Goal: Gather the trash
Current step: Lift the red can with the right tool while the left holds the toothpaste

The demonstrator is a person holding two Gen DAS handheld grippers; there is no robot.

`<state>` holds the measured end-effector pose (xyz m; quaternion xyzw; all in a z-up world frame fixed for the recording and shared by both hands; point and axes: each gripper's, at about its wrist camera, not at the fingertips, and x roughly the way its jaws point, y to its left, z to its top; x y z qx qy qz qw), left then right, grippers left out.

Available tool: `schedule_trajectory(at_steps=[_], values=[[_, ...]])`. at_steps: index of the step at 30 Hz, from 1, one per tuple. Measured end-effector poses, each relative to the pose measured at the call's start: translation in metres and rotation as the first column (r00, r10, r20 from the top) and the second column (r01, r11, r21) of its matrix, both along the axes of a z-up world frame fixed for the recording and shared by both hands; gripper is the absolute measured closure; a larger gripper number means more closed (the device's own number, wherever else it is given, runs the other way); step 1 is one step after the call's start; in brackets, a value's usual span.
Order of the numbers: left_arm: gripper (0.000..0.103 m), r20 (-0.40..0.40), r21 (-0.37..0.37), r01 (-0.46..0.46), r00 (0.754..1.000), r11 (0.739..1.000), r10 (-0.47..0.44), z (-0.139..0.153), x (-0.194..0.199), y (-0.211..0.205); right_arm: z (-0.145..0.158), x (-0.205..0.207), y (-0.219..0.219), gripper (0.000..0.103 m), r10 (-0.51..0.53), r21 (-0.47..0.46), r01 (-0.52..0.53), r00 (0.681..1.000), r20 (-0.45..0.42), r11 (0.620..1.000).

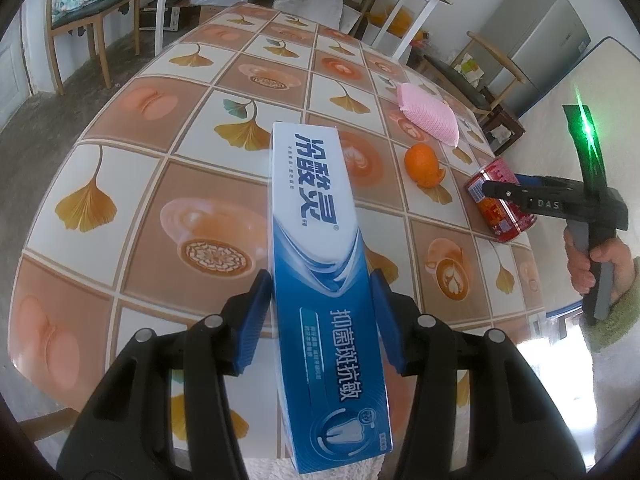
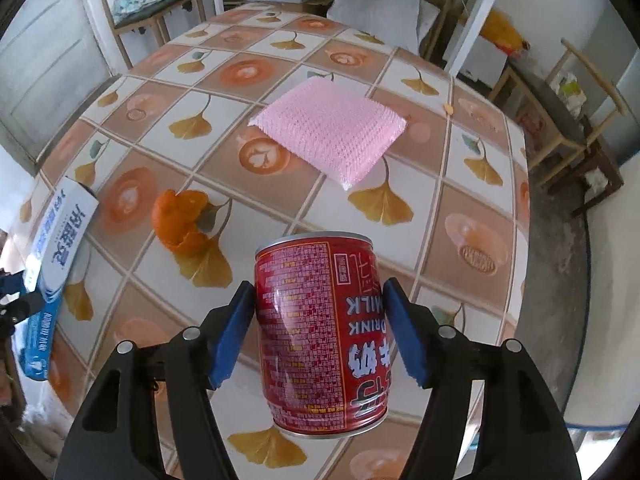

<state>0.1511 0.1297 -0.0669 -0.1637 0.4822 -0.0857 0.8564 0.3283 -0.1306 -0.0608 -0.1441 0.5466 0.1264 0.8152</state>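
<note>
**Q:** Left wrist view first. What does your left gripper (image 1: 319, 280) have?

**A:** Your left gripper is closed on the toothpaste box (image 1: 316, 220). Both blue pads (image 1: 256, 320) press its long sides near the lower half. The box is blue and white and slants up off the table (image 1: 120, 184). Its far end sits left of the orange peel (image 1: 424, 166), apart from it.

**Q:** And the can, taken from the orange peel?

**A:** The red can (image 1: 500, 208) is right of the orange peel and nearer you, close to the table edge, tipped over on its side. Your right gripper (image 1: 492, 188) reaches over it, and your hand (image 1: 600, 264) is wrapped round the grip, a green sleeve (image 1: 616, 312) below it.

**Q:** Right wrist view: is your right gripper clamped?

**A:** Not as seen. The can lies lengthwise between the jaws, its silver rim pointing away. One pad looks to be right against the can's flank. The other shows a thin gap beside the printed side. Entered as jaws parted around the can, nothing gripped.

**Q:** Anything else, referenced to the orange peel?

**A:** The pink sponge (image 2: 328, 128) lies flat beyond the orange peel and to its right, well apart from it. The can is on the near side of the orange peel, to its right. The toothpaste box shows at the left margin, left of the orange peel, with the other gripper's dark linkage beside it.
</note>
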Motion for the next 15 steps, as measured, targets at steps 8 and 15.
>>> schedule_trajectory(at_steps=[8,15], values=[[0.055,0.003,0.006,-0.004,1.000,1.000,0.004,0.002,0.001,0.002,0.001,-0.027,-0.025,0.039,-0.123,0.138,0.134,0.989,-0.080,0.981],[0.056,0.023,-0.007,-0.013,1.000,1.000,0.014,0.011,-0.003,0.005,-0.006,-0.050,-0.070,0.040,-0.229,0.419,0.308,0.946,-0.228,0.854]])
